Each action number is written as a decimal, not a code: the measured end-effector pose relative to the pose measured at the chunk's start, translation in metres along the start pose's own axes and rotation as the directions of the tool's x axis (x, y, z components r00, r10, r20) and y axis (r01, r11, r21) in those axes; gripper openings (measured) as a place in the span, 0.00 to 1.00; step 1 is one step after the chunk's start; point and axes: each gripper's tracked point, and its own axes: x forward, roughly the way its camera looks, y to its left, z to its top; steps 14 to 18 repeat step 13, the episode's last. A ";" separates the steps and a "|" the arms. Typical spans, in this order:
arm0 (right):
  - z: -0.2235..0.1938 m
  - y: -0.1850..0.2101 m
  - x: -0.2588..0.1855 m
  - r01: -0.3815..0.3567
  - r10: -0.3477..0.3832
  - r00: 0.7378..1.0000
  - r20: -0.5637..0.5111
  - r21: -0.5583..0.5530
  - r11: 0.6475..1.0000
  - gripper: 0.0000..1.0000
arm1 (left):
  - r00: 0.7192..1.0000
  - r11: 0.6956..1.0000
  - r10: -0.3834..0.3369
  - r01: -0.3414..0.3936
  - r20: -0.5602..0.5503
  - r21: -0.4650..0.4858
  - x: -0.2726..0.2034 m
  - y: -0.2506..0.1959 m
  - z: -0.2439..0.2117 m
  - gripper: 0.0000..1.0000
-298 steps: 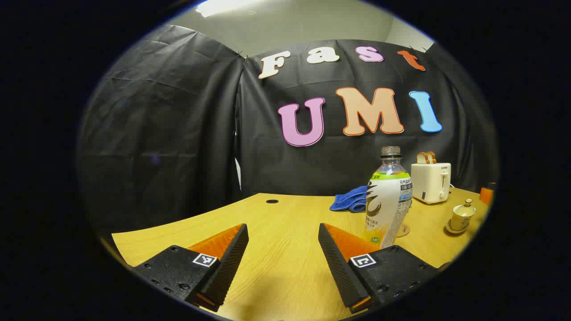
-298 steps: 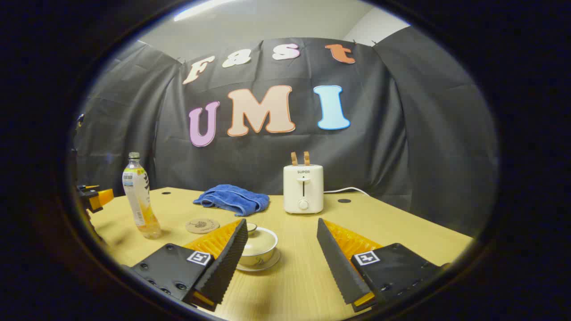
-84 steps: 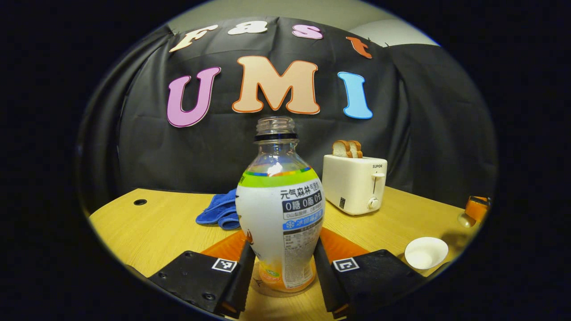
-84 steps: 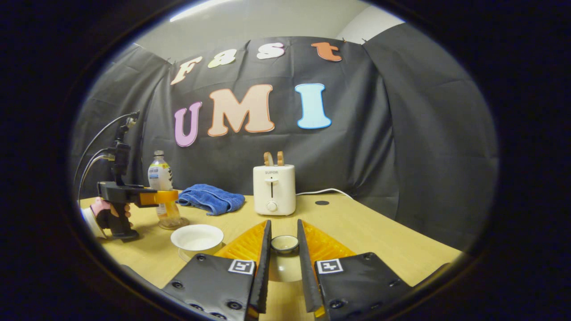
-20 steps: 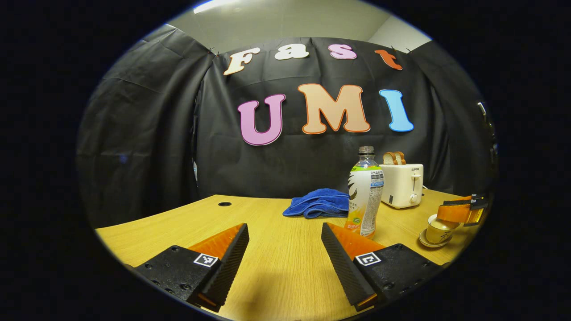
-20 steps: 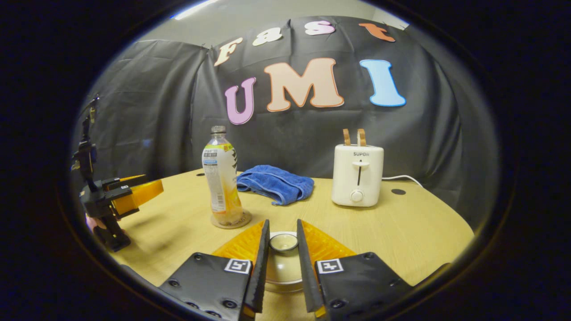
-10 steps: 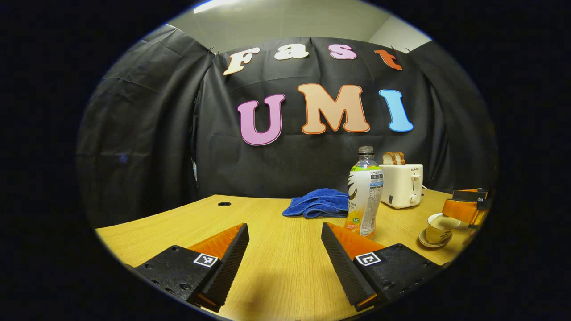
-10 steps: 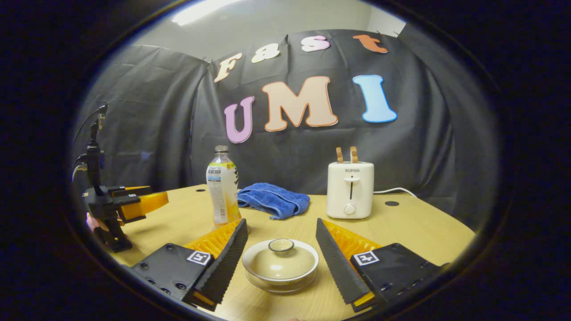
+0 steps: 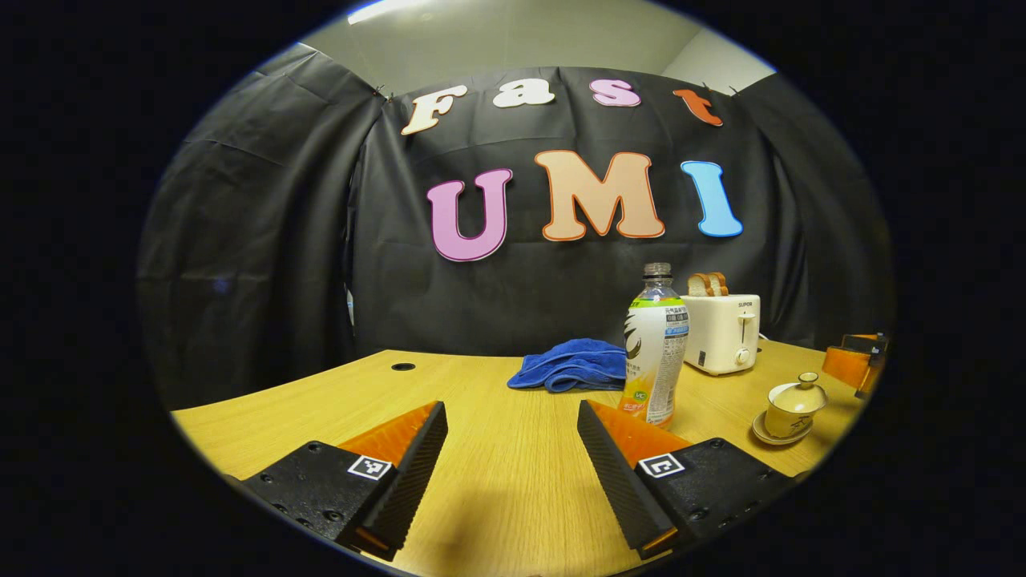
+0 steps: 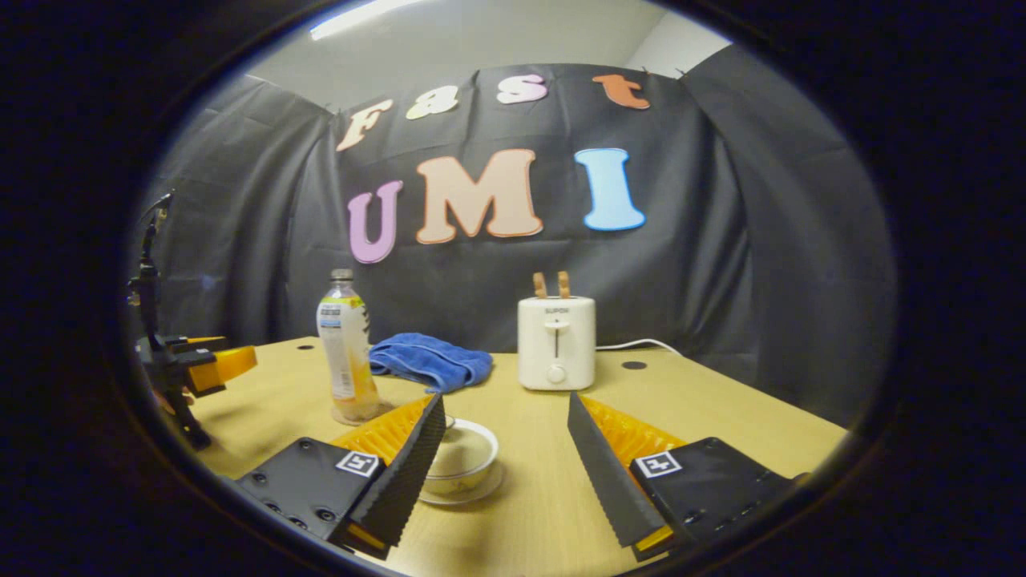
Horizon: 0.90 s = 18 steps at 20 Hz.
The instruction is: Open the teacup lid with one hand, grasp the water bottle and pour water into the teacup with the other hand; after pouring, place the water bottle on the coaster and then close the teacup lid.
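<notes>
Left gripper (image 9: 513,449): mine, fingers spread wide over bare table (image 9: 337,401), nothing between them

Right gripper (image 10: 505,449): also released, jaws apart, low over the table; the teacup sits just ahead by its left finger

Teacup (image 9: 792,405): on its saucer (image 9: 773,437), lid (image 9: 798,393) seated on top with the knob up, as the left gripper view shows it

Water bottle (image 10: 346,353): upright on the coaster (image 10: 357,417), uncapped, beside the blue towel (image 10: 429,361) and well apart from the toaster (image 10: 556,343)

Step in hand: I judge the task done; I'd draw both grippers straight back and level, so neither finger clips the saucer or bottle

Contents: bottle keeps yellowish drink low in its base; cup's fill is hidden under the lid; two bread slices stand in the toaster
</notes>
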 end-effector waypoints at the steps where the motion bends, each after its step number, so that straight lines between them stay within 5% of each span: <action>1: 0.001 -0.011 -0.004 0.041 -0.041 0.999 0.002 0.000 0.999 0.95 | 1.000 1.000 0.003 -0.003 -0.001 0.000 0.000 0.000 0.000 0.95; 6: 0.002 -0.041 -0.015 0.185 -0.185 0.983 0.007 -0.002 0.983 0.95 | 1.000 1.000 0.028 -0.028 0.000 0.002 -0.007 0.005 0.001 0.95; 7: 0.002 -0.040 -0.016 0.185 -0.185 0.983 0.007 -0.003 0.983 1.00 | 0.999 0.999 0.032 -0.032 0.002 0.002 -0.008 0.005 0.000 0.95; 8: 0.002 -0.040 -0.015 0.185 -0.185 0.983 0.007 -0.002 0.983 0.94 | 0.999 0.999 0.033 -0.033 0.002 0.002 -0.008 0.005 0.001 0.95; 18: 0.003 -0.041 -0.015 0.185 -0.185 0.983 0.007 -0.003 0.983 0.94 | 1.000 1.000 0.031 -0.031 0.000 0.003 -0.009 0.005 0.000 0.95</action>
